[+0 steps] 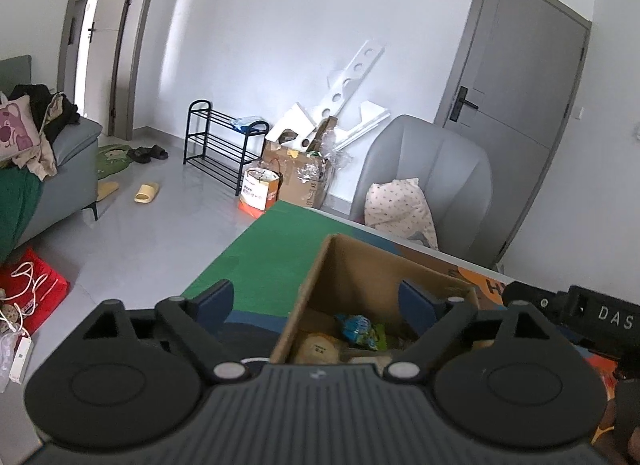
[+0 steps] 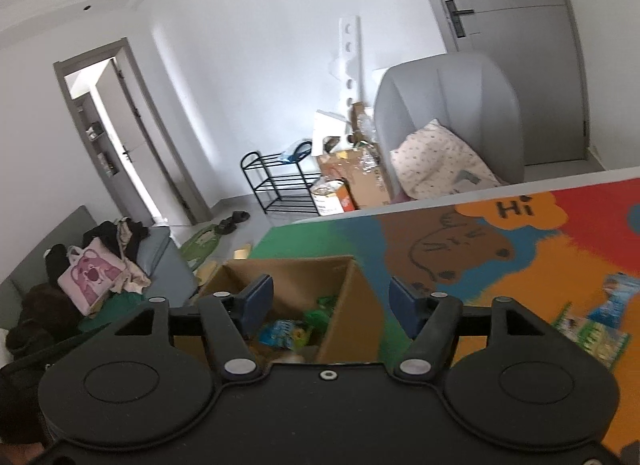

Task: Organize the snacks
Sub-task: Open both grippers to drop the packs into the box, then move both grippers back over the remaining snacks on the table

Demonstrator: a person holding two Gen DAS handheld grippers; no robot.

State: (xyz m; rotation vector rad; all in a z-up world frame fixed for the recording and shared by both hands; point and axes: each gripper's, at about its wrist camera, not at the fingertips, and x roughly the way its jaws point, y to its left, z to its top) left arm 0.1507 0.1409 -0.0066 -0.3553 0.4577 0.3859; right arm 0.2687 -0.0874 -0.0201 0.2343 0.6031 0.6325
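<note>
An open cardboard box (image 1: 360,265) stands on the colourful mat; it also shows in the right wrist view (image 2: 348,305). Inside lie snack packs: a blue-green packet (image 1: 358,329), a beige round pack (image 1: 318,347), and blue and green packets (image 2: 286,331). My left gripper (image 1: 316,301) is open and empty, hovering over the box's near left wall. My right gripper (image 2: 332,301) is open and empty above the box's right wall. More snack packets (image 2: 600,321) lie on the mat at the right, blurred. The right gripper's body (image 1: 580,313) shows in the left wrist view.
The cartoon mat (image 2: 480,233) covers the table (image 1: 264,257), whose far edge (image 2: 520,185) is white. A grey armchair (image 1: 432,169) with a pillow stands behind. A sofa (image 1: 60,181), shoe rack (image 1: 220,145) and cardboard clutter (image 1: 296,169) lie beyond on the floor.
</note>
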